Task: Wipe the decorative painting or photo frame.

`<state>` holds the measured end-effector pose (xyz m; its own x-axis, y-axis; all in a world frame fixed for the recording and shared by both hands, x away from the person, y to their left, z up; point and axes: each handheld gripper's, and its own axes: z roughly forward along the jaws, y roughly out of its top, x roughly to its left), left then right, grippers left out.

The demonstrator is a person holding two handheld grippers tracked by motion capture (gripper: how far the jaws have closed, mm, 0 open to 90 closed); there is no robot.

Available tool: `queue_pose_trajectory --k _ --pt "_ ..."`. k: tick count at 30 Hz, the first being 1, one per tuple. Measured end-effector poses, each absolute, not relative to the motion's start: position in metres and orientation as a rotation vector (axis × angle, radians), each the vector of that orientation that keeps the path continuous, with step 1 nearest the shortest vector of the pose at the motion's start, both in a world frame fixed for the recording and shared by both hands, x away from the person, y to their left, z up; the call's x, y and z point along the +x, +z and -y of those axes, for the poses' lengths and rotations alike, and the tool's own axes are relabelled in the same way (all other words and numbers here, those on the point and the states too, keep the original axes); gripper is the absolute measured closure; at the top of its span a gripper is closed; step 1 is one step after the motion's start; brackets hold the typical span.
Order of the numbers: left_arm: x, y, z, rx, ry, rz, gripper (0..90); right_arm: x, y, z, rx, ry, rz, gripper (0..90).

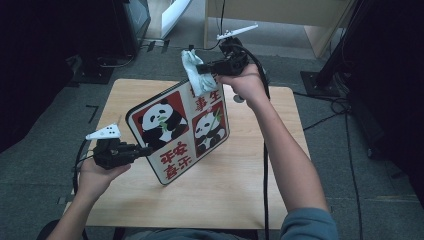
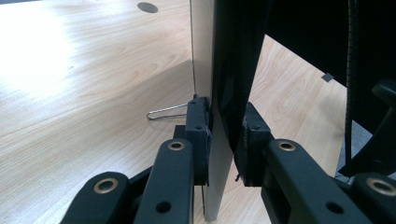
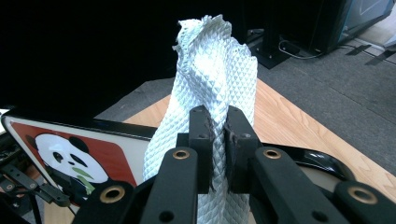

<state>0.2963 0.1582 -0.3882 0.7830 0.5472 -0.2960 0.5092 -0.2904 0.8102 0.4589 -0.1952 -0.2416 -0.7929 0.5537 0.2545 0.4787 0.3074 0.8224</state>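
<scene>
The left gripper (image 1: pixel 131 150) has its fingers (image 2: pixel 198 135) clamped on the near edge of the panda board (image 1: pixel 180 130), holding it tilted up with one corner near the worktop (image 1: pixel 240 185). Farther off, the right gripper (image 1: pixel 212 69) has its fingers (image 3: pixel 203 140) pinched tight on a white cloth (image 1: pixel 196 71), which meets the board's top corner. This looks like wiping the board; next, the cloth should drag down across the printed face while the left grip stays firm. No containers are in view.

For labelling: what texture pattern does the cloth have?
White cloth, raised diamond weave; right gripper view shows it best.
</scene>
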Motion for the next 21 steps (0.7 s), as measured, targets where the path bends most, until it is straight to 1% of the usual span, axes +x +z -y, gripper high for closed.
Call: queue_pose_trajectory --k 21 --pt "0.297 -0.388 -0.158 1.948 0.046 -0.792 78.4 0.469 -0.242 0.225 1.085 1.505 -2.411 84.1"
